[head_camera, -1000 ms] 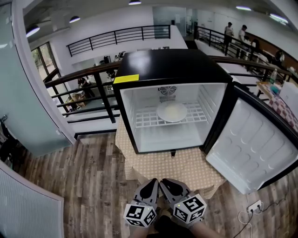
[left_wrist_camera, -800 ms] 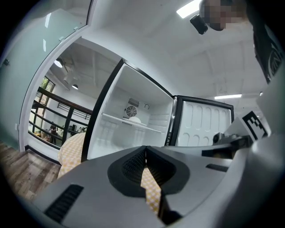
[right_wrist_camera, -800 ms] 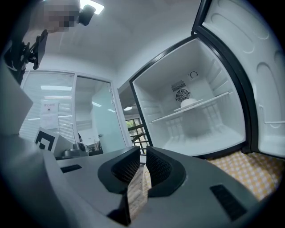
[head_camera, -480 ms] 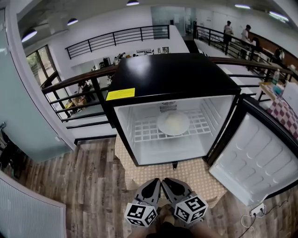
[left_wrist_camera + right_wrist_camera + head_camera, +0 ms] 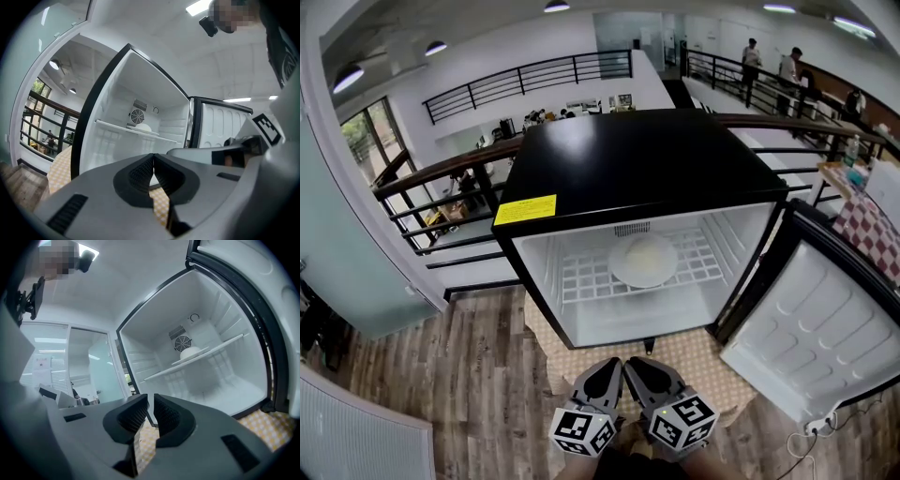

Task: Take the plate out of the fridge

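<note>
Head view is showing me the wooden floor at the left and the black fridge standing on a desk draped in a checked cloth. I am holding the left claw low in front of the fridge, just beside its twin; in the left gripper view its jaws are pressing together with nothing between them. A yellow label is sitting on the fridge's top near the left front corner. Inside, the plate is lying flat on the white wire shelf, about midway across, well apart from both claws. In the left gripper view a round fan grille is showing on the back wall above it. The right claw is hanging beside the left one, and in the right gripper view its jaws are sitting closed and empty. The fridge door is standing swung wide open at the right
</note>
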Demonstrator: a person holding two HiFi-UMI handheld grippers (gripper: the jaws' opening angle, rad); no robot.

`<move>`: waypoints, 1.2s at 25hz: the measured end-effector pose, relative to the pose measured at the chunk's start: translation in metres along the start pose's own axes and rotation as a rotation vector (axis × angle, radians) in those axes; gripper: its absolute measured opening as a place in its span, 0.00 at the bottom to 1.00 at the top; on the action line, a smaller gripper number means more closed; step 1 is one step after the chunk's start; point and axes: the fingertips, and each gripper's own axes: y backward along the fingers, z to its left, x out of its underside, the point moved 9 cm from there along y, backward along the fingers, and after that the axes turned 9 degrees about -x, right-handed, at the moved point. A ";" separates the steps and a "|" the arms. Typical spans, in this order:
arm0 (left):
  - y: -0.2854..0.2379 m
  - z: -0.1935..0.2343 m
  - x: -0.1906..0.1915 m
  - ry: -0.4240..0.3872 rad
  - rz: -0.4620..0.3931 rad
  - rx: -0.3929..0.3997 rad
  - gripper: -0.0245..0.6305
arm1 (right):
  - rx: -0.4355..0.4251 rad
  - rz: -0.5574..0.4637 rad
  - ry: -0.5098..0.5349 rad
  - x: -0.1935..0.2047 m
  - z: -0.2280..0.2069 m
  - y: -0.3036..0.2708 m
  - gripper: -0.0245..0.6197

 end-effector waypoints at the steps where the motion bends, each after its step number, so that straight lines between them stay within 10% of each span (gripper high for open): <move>1: -0.002 0.000 0.001 0.002 0.005 0.005 0.05 | 0.005 0.004 -0.001 0.000 -0.001 0.000 0.13; 30: -0.098 0.031 -0.009 -0.032 0.087 0.245 0.05 | 0.199 -0.079 -0.169 -0.041 -0.069 -0.050 0.17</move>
